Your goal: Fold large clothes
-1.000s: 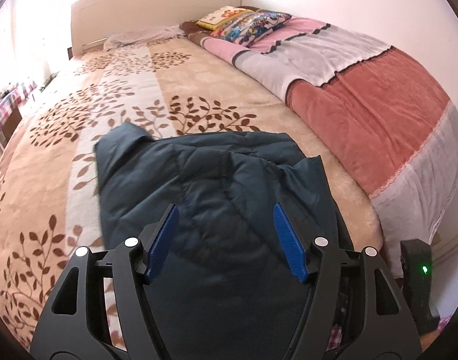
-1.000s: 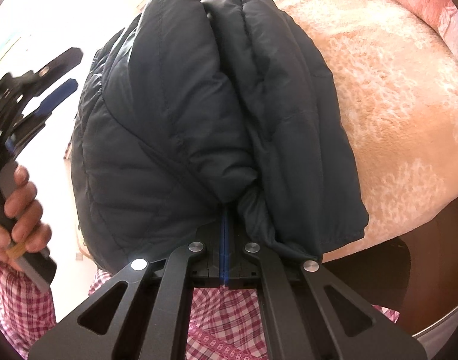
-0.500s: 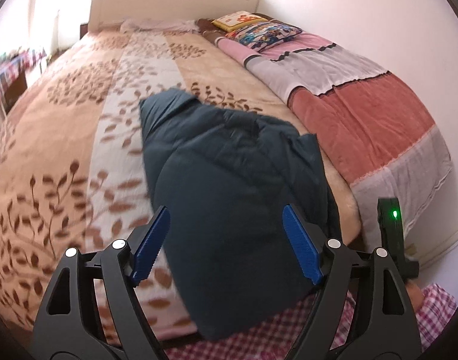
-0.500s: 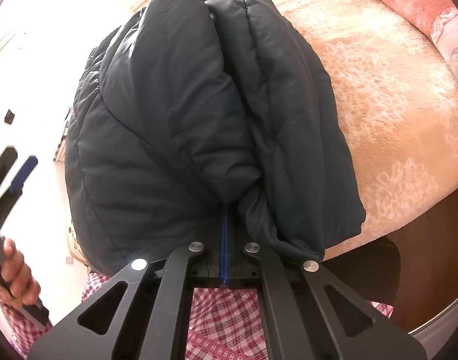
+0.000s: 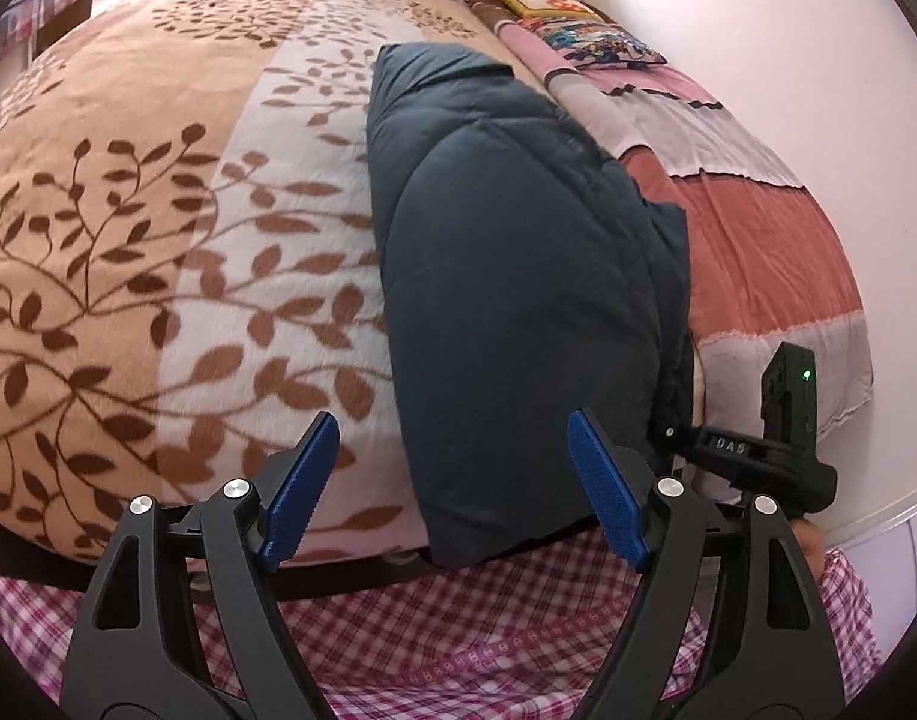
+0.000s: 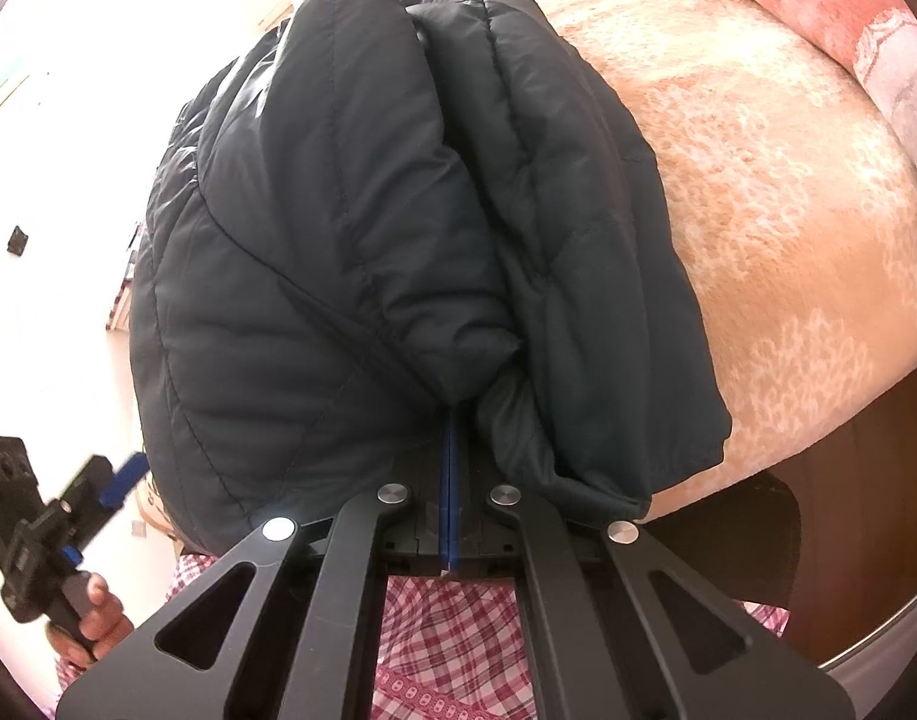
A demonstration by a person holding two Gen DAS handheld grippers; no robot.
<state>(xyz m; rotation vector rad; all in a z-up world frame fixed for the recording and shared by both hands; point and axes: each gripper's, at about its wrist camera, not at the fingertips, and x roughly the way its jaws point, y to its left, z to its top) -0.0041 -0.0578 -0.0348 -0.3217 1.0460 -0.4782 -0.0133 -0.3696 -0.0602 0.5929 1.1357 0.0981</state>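
Right wrist: right gripper (image 6: 449, 420) clamped on dark quilted jacket (image 6: 362, 228).
Left gripper (image 5: 452, 486) spread apart, empty, over bed (image 5: 158, 240) edge.

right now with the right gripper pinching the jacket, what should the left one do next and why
Probably bring the open left gripper down onto the free near corner of the dark jacket that overhangs the bed. The right gripper is shut on the other corner, and nothing is between the left jaws, so the hem is held on one side only.
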